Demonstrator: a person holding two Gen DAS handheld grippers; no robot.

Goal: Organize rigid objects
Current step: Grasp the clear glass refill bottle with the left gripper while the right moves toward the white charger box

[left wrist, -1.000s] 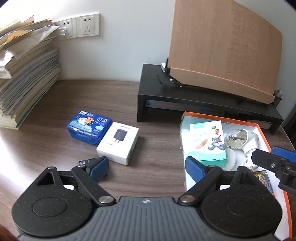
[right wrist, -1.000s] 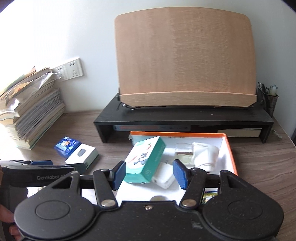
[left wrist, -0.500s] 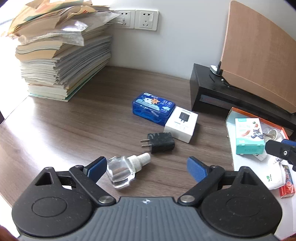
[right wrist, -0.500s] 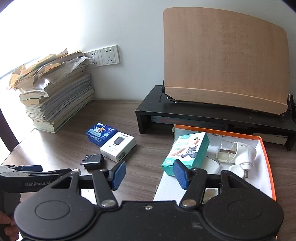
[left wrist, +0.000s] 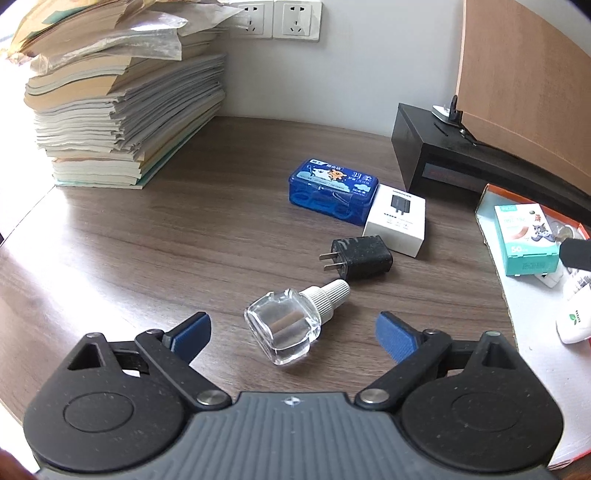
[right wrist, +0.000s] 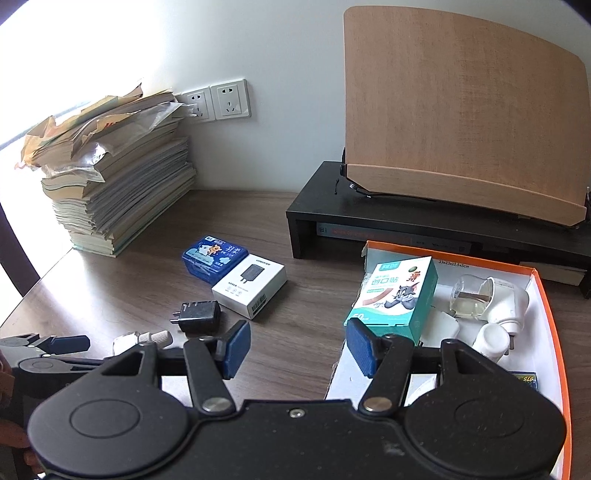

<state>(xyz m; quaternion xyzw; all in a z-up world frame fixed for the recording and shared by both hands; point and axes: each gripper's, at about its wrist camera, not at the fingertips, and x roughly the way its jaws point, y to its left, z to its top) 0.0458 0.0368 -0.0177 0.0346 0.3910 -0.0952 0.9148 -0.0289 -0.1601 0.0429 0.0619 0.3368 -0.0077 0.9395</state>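
Note:
A clear glass bottle [left wrist: 282,326] with a white ribbed cap lies on its side on the wooden desk. My left gripper [left wrist: 293,332] straddles it, jaws still opening, pads clear of the glass. Beyond lie a black plug adapter [left wrist: 360,258], a white charger box [left wrist: 397,219] and a blue tissue box [left wrist: 332,190]. My right gripper [right wrist: 293,350] hangs open and empty by the left edge of the orange-rimmed white box [right wrist: 550,295], which holds a teal plaster carton [right wrist: 397,295] and a white plug-in vaporiser [right wrist: 491,299].
A tall stack of papers [left wrist: 118,96] fills the back left below wall sockets [left wrist: 275,18]. A black riser [right wrist: 424,221] carrying a curved wooden board [right wrist: 461,110] stands along the back right. A hand [right wrist: 14,435] shows at the lower left of the right wrist view.
My left gripper swung left from the orange-rimmed box to the clear bottle and widened around it. The right gripper shifted left, bringing the paper stack and loose items into its view.

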